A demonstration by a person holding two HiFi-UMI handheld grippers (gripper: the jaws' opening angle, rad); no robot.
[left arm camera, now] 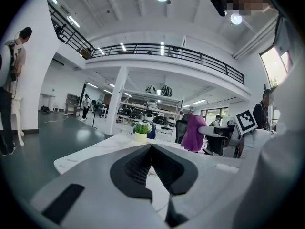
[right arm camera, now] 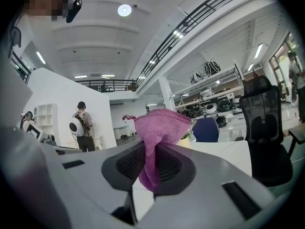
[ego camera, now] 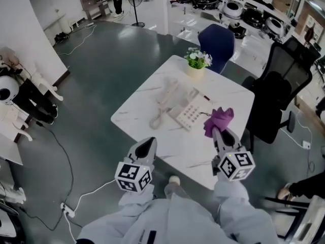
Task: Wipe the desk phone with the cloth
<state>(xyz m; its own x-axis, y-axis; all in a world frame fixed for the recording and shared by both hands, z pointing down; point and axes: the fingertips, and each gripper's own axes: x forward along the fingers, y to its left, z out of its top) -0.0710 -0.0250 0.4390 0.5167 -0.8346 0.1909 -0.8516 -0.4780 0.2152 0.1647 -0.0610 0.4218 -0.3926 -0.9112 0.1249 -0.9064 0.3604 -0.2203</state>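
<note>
The cloth [ego camera: 219,120] is magenta, the phone [ego camera: 179,109] cream, the table [ego camera: 229,92] white with faint grey veins, the chair [ego camera: 217,39] navy.
</note>
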